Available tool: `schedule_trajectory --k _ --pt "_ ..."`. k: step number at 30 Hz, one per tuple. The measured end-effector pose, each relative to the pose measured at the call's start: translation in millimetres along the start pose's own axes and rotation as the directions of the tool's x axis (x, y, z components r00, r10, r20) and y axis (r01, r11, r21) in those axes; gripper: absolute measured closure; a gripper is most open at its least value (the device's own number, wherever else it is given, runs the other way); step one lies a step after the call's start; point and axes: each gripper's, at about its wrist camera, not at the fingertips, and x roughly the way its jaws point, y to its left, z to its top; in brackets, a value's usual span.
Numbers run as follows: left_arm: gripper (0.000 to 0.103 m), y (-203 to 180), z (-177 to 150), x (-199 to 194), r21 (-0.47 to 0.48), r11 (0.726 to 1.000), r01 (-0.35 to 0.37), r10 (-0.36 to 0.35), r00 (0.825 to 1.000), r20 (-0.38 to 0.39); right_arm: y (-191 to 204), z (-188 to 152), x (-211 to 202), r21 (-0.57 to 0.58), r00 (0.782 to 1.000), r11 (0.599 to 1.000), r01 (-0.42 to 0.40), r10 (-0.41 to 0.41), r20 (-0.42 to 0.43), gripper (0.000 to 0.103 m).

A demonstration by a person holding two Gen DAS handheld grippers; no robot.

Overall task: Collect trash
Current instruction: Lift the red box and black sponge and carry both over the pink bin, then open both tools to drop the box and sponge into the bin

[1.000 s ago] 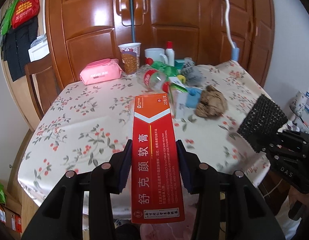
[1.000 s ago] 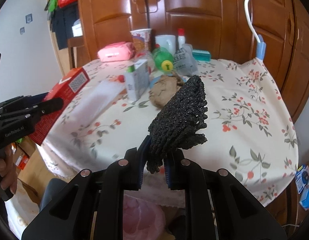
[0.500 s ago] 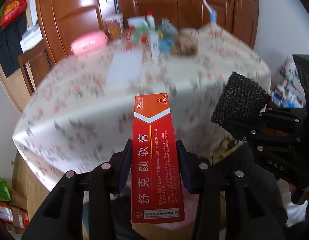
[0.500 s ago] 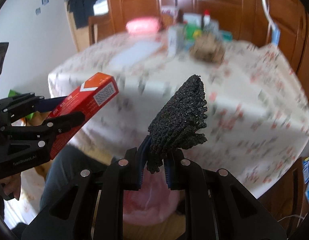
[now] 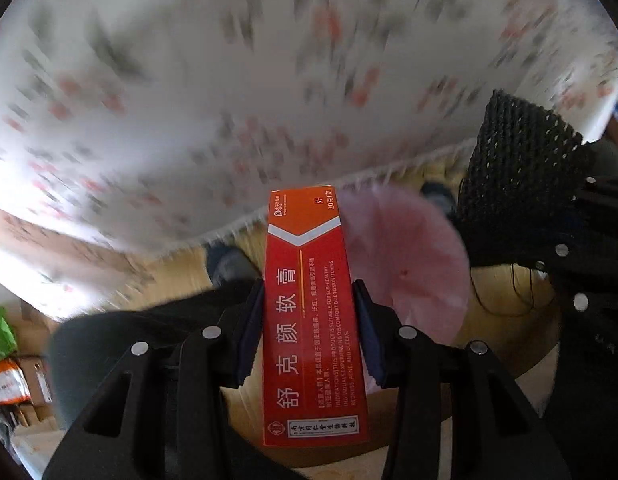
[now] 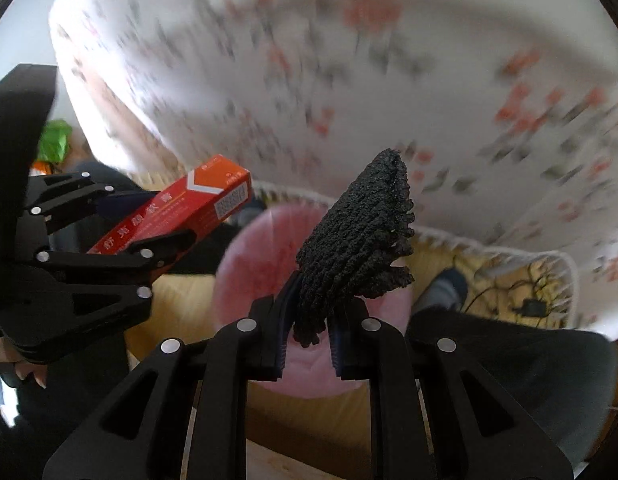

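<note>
Now the left gripper point(image 5: 309, 336) clamps a red box point(image 5: 309, 320) over the pink bin point(image 5: 413, 264). Beside it, the right gripper point(image 6: 309, 332) pinches a black mesh scrap point(image 6: 357, 236) above that bin, below the blurred tablecloth point(image 6: 309, 80).

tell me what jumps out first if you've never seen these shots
The bright red carton clamped in the left claw fills the centre of the left wrist view. Beside it, the right claw pinches a black knitted mesh piece. Both hang over a pink-lined bin on the floor, under the blurred edge of a floral tablecloth.
</note>
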Motion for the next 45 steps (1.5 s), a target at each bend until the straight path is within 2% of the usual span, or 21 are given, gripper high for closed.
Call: schedule_trajectory --k 4,9,13,20,23,24,25,28,30,32,34,37,40,42,43,45 --pt "0.061 1.5 0.0 51.2 -0.038 0.999 0.034 -0.038 0.993 -0.113 -4.8 -5.6 52.0 0.023 0.995 0.999 -0.027 0.029 -0.091 0.087" --pt "0.06 2.8 2.3 105.9 -0.071 0.996 0.057 -0.072 0.97 -0.231 -10.4 -13.1 113.3 0.042 0.974 0.998 -0.043 0.051 -0.22 0.087" --pt "0.06 3.9 3.4 136.9 -0.081 0.996 0.047 -0.068 0.957 -0.283 -18.1 -20.6 148.4 0.084 0.957 0.995 -0.054 0.076 -0.279 0.087" --pt "0.06 7.7 3.9 175.4 -0.157 0.984 0.081 -0.131 0.929 -0.347 -23.5 -22.3 186.6 0.079 0.94 0.995 -0.063 0.086 -0.331 0.087" --pt "0.055 8.4 6.2 180.0 -0.167 0.983 0.081 -0.137 0.924 -0.357 -18.9 -26.3 197.2 0.068 0.928 0.995 -0.07 0.09 -0.361 0.083" --pt "0.05 7.6 7.4 181.4 -0.168 0.983 0.078 -0.135 0.925 -0.356 -17.5 -27.0 200.3 0.065 0.926 0.995 -0.07 0.089 -0.366 0.083" --pt "0.047 8.0 7.6 181.3 -0.166 0.983 0.074 -0.13 0.925 -0.356 -18.9 -27.3 201.4 0.064 0.925 0.995 -0.07 0.089 -0.368 0.078" --pt "0.046 8.4 8.2 181.3 -0.166 0.984 0.065 -0.121 0.926 -0.358 -20.1 -27.4 203.9 0.062 0.927 0.996 -0.065 0.083 -0.366 0.058" --pt "0.046 10.3 8.8 182.8 -0.164 0.985 0.053 -0.11 0.926 -0.362 -21.2 -29.3 206.3 0.072 0.925 0.995 -0.07 0.092 -0.369 0.054" --pt "0.044 11.5 7.1 181.0 -0.156 0.988 0.024 -0.08 0.928 -0.364 -23.8 -31.9 206.0 0.075 0.926 0.996 -0.056 0.08 -0.37 0.044" --pt "0.03 16.8 5.2 177.2 -0.163 0.987 -0.009 -0.051 0.931 -0.361 -26.2 -33.1 206.0 0.085 0.927 0.995 -0.044 0.073 -0.369 0.038" --pt "0.018 24.8 5.2 165.7 -0.217 0.976 -0.009 -0.063 0.944 -0.324 -26.8 -33.1 203.3 0.063 0.932 0.998 0.007 0.016 -0.362 0.028" --pt "0.012 25.9 8.6 152.9 -0.231 0.973 -0.005 -0.065 0.954 -0.292 -30.8 -32.4 193.8 0.051 0.935 0.997 0.063 -0.041 -0.351 0.017" --pt "0.006 21.8 11.9 141.7 -0.197 0.98 -0.039 -0.018 0.96 -0.28 -35.7 -31.6 181.4 0.054 0.939 0.994 0.098 -0.075 -0.335 0.012" --pt "0.005 19.1 14.2 134.0 -0.159 0.984 -0.079 0.032 0.961 -0.276 -37.7 -31.2 175.4 0.058 0.94 0.992 0.109 -0.084 -0.33 0.007" --pt "0.005 15.5 16.4 119.6 -0.13 0.986 -0.104 0.068 0.964 -0.256 -44.2 -29.4 159.6 0.07 0.944 0.991 0.115 -0.087 -0.317 0.006"
